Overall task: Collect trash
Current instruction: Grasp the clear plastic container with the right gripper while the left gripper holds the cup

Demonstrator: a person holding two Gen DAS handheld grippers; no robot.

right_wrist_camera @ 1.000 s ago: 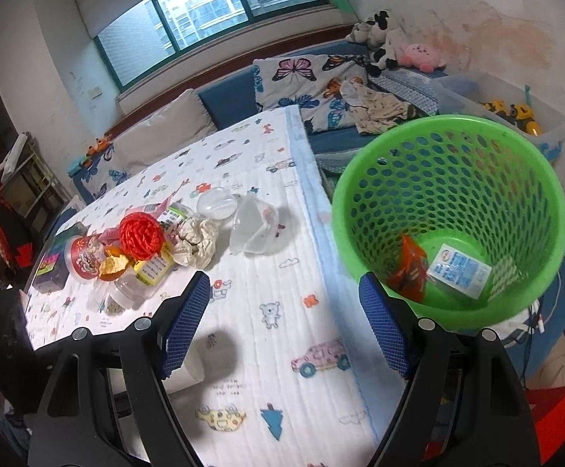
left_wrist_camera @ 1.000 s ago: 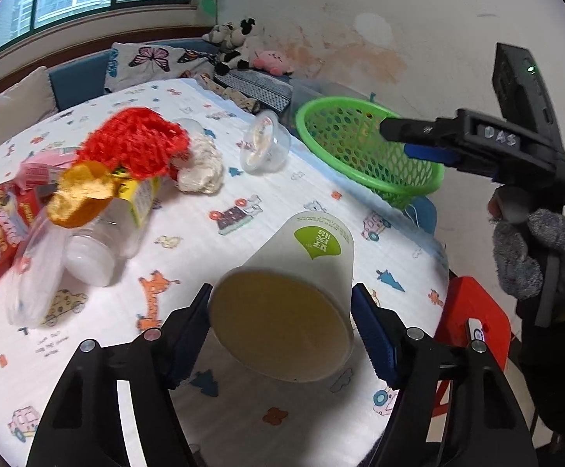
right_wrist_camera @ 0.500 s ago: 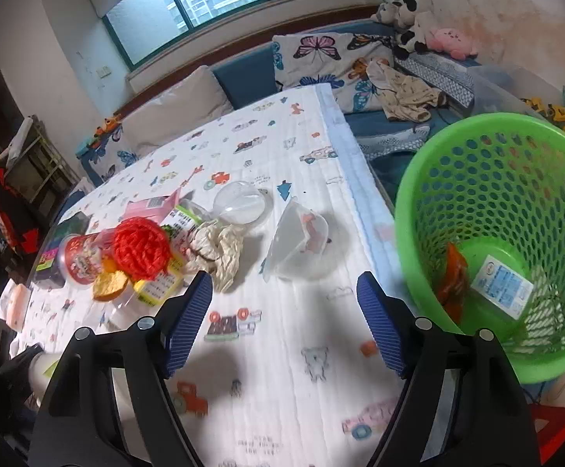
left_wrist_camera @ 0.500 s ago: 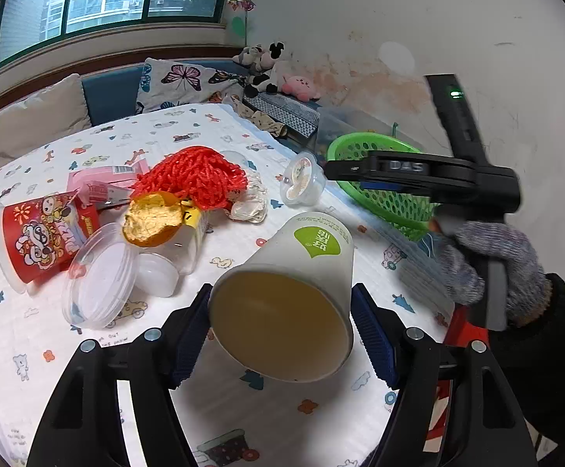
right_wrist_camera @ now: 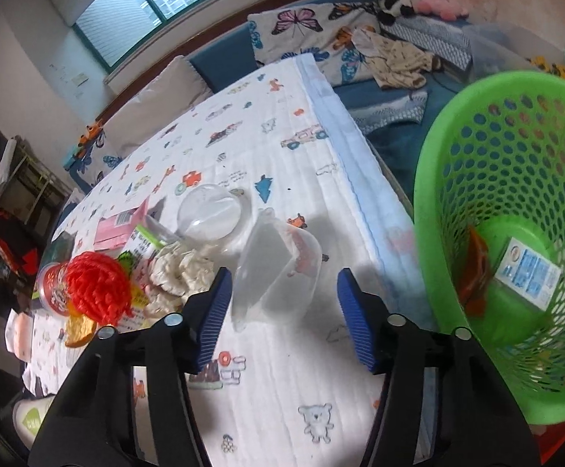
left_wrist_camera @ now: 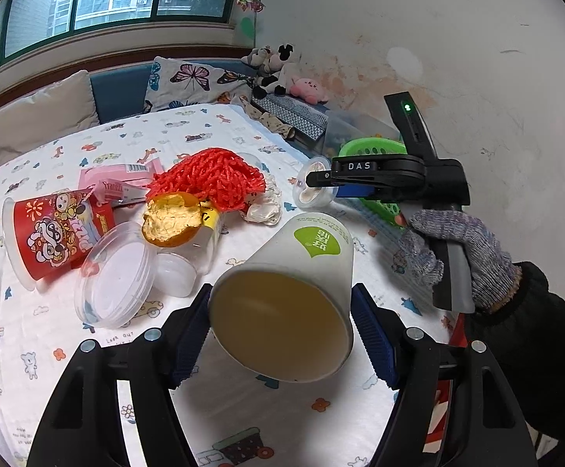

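The left gripper (left_wrist_camera: 280, 325) clasps a paper cup (left_wrist_camera: 288, 292) lying mouth-backward, while the right gripper (right_wrist_camera: 280, 315), jaws closing but not yet touching, straddles the clear plastic container (right_wrist_camera: 278, 268) lying dead ahead, beside the green basket (right_wrist_camera: 516, 210).

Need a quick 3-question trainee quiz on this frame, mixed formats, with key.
1. True or false: the left gripper holds a paper cup.
2. The clear tub between the closing right gripper pads is: A) gripped B) not yet pressed C) in the basket.
3. Fill in: the green basket already holds a white packet and an ___ wrapper.

Key: 1 true; 2 B; 3 orange.
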